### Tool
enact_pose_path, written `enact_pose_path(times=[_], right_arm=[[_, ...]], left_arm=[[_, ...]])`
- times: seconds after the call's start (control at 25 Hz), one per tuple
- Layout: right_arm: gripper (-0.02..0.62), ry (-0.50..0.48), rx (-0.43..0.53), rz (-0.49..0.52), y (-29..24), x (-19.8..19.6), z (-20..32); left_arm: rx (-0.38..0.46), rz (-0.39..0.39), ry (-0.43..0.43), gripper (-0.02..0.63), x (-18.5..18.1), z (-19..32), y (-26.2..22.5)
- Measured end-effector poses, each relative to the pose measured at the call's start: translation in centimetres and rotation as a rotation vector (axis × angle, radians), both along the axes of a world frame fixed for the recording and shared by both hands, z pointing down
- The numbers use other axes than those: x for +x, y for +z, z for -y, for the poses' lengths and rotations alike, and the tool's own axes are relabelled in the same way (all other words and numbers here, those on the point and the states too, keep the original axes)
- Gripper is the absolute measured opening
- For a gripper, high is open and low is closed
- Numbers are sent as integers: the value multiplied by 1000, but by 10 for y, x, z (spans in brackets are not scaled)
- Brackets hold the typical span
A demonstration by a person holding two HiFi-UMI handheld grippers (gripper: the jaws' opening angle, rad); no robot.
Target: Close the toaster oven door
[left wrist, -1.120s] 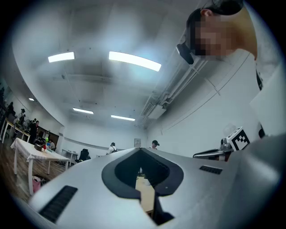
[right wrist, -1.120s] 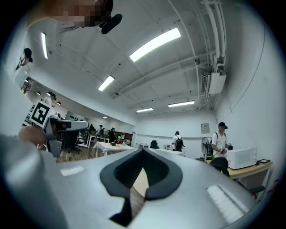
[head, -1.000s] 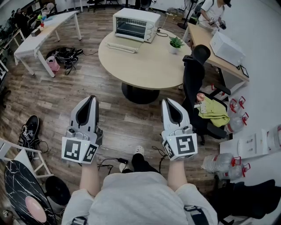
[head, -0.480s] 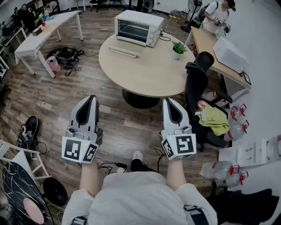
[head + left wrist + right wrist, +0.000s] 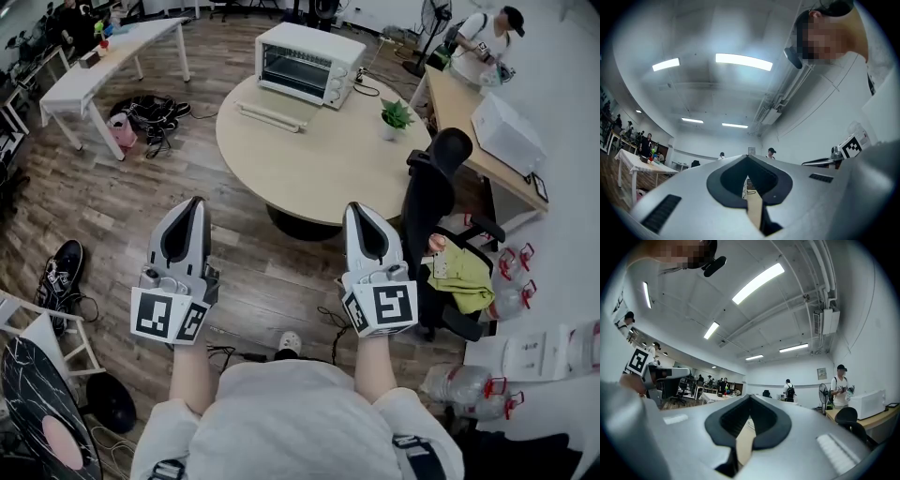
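Head view has us holding the left gripper (image 5: 194, 208) and right gripper (image 5: 357, 212) side by side, both pinched closed and empty, because the toaster oven (image 5: 309, 64) sits well apart at the far edge of the table (image 5: 356, 164), its door (image 5: 271, 116) seemingly down.

A round table (image 5: 328, 159) stands on a wood floor (image 5: 112, 206). A small potted plant (image 5: 397, 114) sits near the round table's right edge. Just right of the round table is a black office chair (image 5: 433, 192) with a green cloth (image 5: 462, 274) on it. Well left of the round table, dark bags (image 5: 150, 111) and a pink bag (image 5: 122, 134) lie beside a long white table (image 5: 112, 56). Beyond its right side, a person (image 5: 489, 36) stands at a wooden table (image 5: 459, 103) bearing a white box (image 5: 506, 131).
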State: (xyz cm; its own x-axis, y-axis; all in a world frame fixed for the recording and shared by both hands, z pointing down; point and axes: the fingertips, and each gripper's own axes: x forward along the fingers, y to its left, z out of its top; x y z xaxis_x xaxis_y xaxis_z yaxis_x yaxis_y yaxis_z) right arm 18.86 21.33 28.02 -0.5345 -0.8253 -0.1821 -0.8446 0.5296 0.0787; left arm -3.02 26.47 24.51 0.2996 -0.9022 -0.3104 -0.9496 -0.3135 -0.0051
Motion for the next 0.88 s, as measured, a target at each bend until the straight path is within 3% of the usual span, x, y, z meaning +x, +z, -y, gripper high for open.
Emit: enact_pose_path(times=[0.52,0.88], right_arm=[[12,-77,17,-11,2,17,53],[12,-82,-7,-2,8,10,87]], left_arm=[[17,5,-44,6,30,41,0],[2,-3,-42,6,24,76,5]])
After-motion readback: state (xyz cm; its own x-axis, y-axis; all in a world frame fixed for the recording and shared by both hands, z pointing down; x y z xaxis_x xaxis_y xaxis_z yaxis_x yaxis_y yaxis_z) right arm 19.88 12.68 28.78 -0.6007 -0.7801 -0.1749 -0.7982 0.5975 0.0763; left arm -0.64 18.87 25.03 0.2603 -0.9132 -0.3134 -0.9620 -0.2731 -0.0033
